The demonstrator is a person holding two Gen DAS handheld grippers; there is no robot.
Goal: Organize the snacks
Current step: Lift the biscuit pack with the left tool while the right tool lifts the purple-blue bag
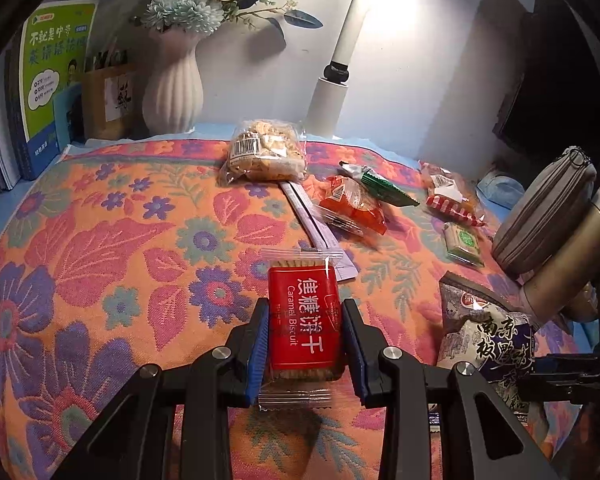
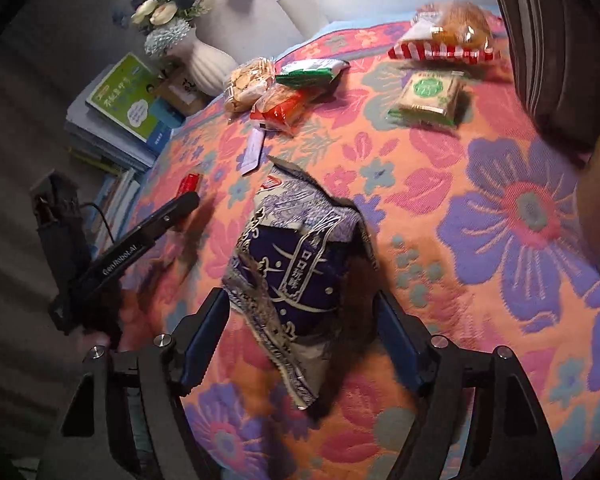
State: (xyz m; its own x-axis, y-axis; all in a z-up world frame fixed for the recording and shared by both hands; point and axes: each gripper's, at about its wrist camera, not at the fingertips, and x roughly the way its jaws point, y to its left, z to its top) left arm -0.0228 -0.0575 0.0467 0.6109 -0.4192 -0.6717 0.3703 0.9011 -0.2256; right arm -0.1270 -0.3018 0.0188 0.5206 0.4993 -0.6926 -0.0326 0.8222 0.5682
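Note:
My left gripper (image 1: 306, 308) is shut on a red caramel biscuit packet (image 1: 300, 280), its blue pads pressing both long sides just above the floral cloth (image 1: 100, 240). In the right wrist view that gripper (image 2: 180, 204) shows at the left with the red packet (image 2: 190, 182) at its tip. My right gripper (image 2: 300, 298) stands open around a purple-and-white snack bag (image 2: 296, 248) that lies on the cloth; a gap shows beside the right pad. The same bag (image 1: 484, 344) sits at the right in the left wrist view.
Farther back lie a clear cookie pack (image 1: 264, 156), an orange packet (image 1: 350, 204), a green packet (image 1: 380, 182), a red-striped bag (image 1: 452, 196), a small green-white packet (image 1: 464, 242) and a thin sachet (image 1: 312, 228). A vase (image 1: 174, 92), books (image 1: 52, 80), a lamp (image 1: 340, 68), a grey pouch (image 1: 548, 208) and a metal bottle (image 1: 580, 248) border the cloth.

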